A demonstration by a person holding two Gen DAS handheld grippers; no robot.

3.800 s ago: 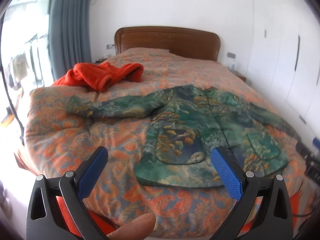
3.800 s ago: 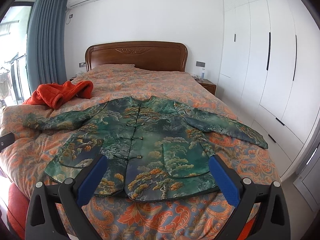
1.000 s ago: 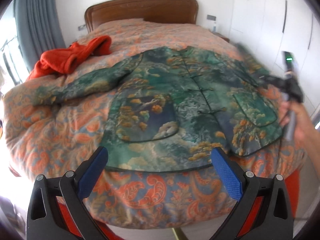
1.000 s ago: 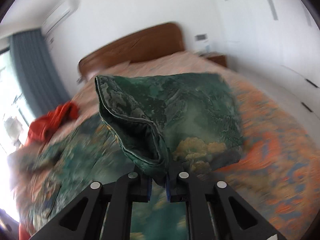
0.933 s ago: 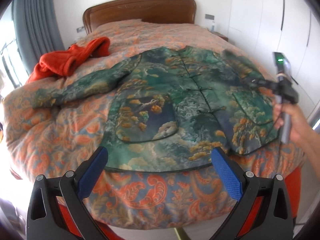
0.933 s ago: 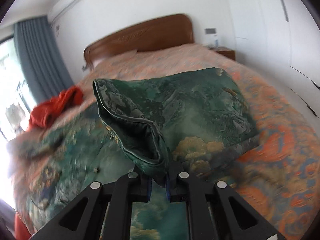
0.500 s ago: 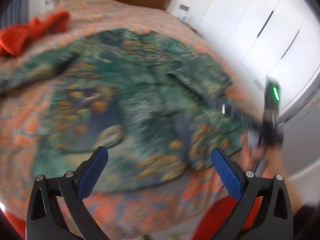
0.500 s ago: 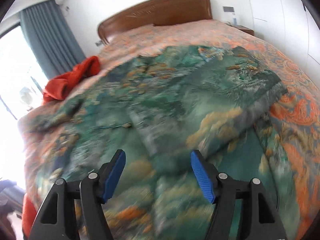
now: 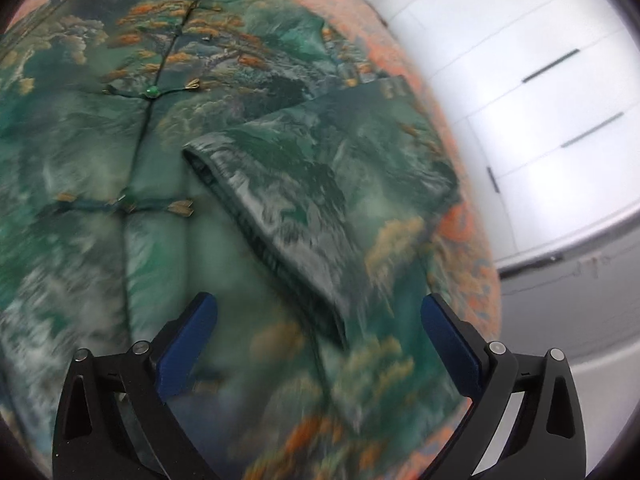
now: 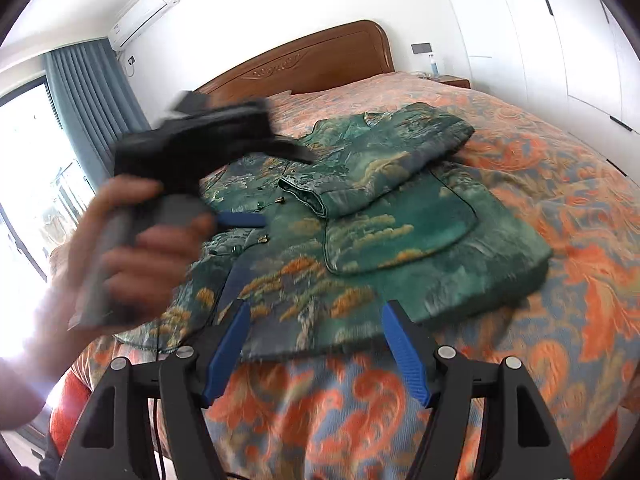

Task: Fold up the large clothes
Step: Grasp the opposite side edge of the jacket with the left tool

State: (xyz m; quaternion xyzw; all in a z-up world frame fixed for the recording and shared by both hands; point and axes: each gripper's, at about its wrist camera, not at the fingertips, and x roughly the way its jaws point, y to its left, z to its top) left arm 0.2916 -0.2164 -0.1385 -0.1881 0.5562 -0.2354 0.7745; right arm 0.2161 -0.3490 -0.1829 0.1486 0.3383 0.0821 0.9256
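A green patterned jacket lies flat on the bed, front up. Its right sleeve is folded across the chest. In the left wrist view the jacket fills the frame and the folded sleeve lies just ahead. My left gripper is open and empty, low over the jacket's lower front. It shows in the right wrist view, blurred, held in a hand. My right gripper is open and empty at the jacket's hem near the foot of the bed.
The bed has an orange paisley quilt and a wooden headboard. White wardrobes stand to the right, close to the bed. A curtain and bright window are to the left.
My right gripper laid the sleeve across the jacket's chest, let it go and drew back to the hem. My left gripper swept in low over the jacket toward the folded sleeve.
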